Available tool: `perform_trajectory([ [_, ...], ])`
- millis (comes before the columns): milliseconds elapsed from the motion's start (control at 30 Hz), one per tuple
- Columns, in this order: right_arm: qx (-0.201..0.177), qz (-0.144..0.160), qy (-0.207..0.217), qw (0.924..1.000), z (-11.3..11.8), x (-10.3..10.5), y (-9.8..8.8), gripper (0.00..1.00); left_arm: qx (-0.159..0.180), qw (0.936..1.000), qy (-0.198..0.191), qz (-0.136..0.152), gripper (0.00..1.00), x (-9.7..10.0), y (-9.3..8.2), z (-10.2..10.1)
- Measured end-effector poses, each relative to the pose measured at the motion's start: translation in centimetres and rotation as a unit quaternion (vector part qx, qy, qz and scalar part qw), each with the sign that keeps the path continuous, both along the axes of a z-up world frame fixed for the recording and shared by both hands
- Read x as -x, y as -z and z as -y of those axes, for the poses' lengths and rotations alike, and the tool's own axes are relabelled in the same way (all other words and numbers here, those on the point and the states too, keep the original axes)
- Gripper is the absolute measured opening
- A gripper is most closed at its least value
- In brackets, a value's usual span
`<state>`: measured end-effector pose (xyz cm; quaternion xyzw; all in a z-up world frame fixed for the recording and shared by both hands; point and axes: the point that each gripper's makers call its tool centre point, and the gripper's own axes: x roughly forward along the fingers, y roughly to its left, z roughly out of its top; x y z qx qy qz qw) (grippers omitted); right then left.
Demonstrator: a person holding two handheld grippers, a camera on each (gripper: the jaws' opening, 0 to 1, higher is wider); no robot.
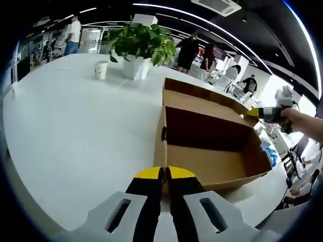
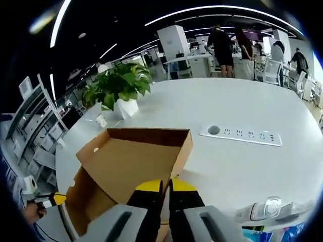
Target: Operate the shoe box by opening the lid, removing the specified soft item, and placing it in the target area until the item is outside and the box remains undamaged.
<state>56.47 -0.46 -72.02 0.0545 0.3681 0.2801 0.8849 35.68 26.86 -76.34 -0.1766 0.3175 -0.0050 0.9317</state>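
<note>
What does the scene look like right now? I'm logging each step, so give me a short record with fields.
box: open cardboard shoe box on the white table, lid up
contents: no item visible inside
left tongs: closed, at the box's near corner
right tongs: closed, at the box's edge
nearby: potted plant, paper cup, power strip
background: people standing by desks

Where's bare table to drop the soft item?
Widest free patch: table between the open box and the paper cup. Also between box and the inset power strip. Crowded by the potted plant.
</note>
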Motion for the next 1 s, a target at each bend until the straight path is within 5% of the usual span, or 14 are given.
perform_trajectory([
  [400,-0.022,0.025,-0.007,0.9994,-0.4,0.9,-2.2,0.0,0.004,1.0,-0.004,0.001,0.01,0.1,-0.2,0.0],
  [1000,-0.02,0.044,-0.023,0.9985,0.4,2.0,-1.9,0.0,0.008,0.9999,-0.005,0.006,0.01,-0.1,-0.1,0.2],
])
